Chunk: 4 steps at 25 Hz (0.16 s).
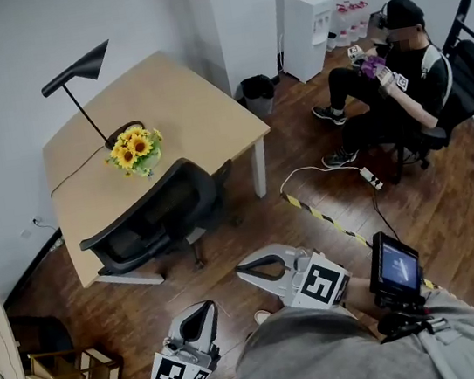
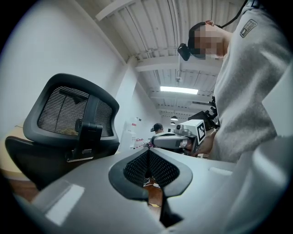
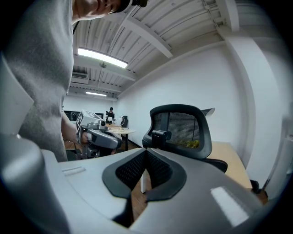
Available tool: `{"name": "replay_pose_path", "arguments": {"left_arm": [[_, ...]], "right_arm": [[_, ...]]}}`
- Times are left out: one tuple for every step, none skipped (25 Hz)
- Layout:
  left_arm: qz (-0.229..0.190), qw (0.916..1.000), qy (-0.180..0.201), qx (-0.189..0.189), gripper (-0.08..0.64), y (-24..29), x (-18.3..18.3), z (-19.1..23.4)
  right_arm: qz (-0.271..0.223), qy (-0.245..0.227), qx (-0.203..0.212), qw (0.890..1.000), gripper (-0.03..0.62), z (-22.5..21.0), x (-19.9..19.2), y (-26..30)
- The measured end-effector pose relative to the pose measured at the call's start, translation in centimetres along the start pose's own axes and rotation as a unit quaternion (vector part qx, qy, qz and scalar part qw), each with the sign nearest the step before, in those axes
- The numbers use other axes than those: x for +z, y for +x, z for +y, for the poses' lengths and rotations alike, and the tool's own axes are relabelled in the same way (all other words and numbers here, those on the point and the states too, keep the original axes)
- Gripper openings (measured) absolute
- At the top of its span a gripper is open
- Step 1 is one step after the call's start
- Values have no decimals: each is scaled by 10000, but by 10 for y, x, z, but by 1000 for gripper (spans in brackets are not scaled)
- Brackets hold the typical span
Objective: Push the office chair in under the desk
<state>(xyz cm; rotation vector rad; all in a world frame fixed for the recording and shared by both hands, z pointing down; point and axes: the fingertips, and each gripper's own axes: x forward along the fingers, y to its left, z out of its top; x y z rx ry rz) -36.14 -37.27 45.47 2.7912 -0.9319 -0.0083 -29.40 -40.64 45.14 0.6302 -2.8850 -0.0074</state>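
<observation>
office chair (image 1: 157,214) at desk (image 1: 179,96), ahead of left gripper (image 1: 209,307) and right gripper (image 1: 242,270), untouched, both jaws together, empty

Head view looks steeply down; both low gripper views share the office chair (image 1: 164,206).
</observation>
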Motion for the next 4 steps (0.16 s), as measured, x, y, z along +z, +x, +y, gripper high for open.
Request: {"name": "replay_pose_path", "arguments": {"left_arm": [[8, 10000, 12, -5, 0, 0, 0, 0], [14, 10000, 23, -9, 0, 0, 0, -1], [18, 10000, 34, -13, 0, 0, -1, -1], [23, 10000, 43, -17, 0, -1, -1, -1]], "right_arm": [[23, -2, -5, 10000, 5, 0, 0, 0], [49, -7, -13, 10000, 5, 0, 1, -1], [72, -12, -20, 10000, 5, 0, 1, -1], [94, -18, -27, 10000, 5, 0, 1, -1]]}}
